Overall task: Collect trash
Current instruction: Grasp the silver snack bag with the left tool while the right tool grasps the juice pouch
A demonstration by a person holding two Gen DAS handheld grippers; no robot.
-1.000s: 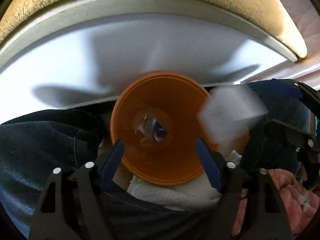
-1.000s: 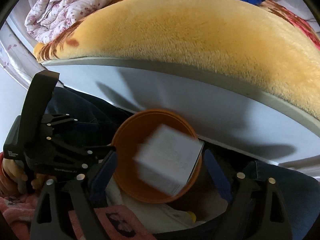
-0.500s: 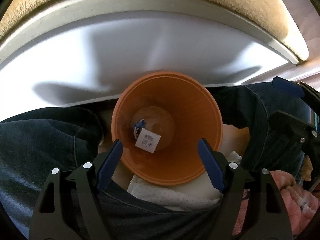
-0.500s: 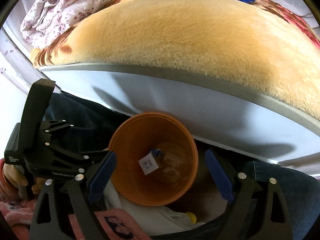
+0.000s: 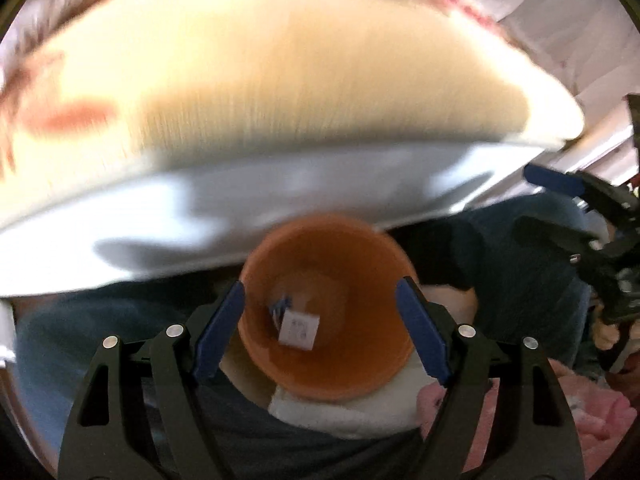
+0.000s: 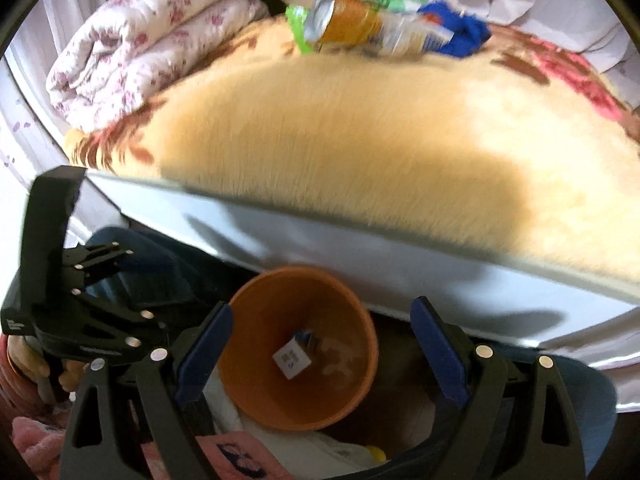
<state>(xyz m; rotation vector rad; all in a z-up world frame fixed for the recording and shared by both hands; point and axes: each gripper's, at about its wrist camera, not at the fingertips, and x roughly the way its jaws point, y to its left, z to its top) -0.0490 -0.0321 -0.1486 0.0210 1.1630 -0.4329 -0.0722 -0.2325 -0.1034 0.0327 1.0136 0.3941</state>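
An orange bin point(image 5: 360, 356) stands between a person's legs in blue jeans, beside the bed. At its bottom lie a white box with a barcode point(image 5: 299, 330) and a blue-and-white scrap point(image 5: 280, 305). My left gripper point(image 5: 320, 328) hangs above the bin, its jaws opening, with nothing held between the blue pads. In the right wrist view my right gripper point(image 6: 320, 348) is open and empty above the same bin point(image 6: 272, 392) and box point(image 6: 292, 359). On the far side of the bed lie a can point(image 6: 344, 24), a green wrapper point(image 6: 298, 28) and a clear wrapper point(image 6: 416, 34).
A fuzzy yellow blanket point(image 6: 360, 140) covers the bed, whose white side panel point(image 6: 360, 256) rises right behind the bin. A folded floral quilt point(image 6: 140, 52) lies at the back left, a blue cloth point(image 6: 460, 36) beside the trash. Pink fabric point(image 5: 592, 420) is at the lower right.
The white box left the right gripper and dropped to the bottom of the bin. Both grippers have risen and tipped upward, so the bin looks smaller and the bed top shows.
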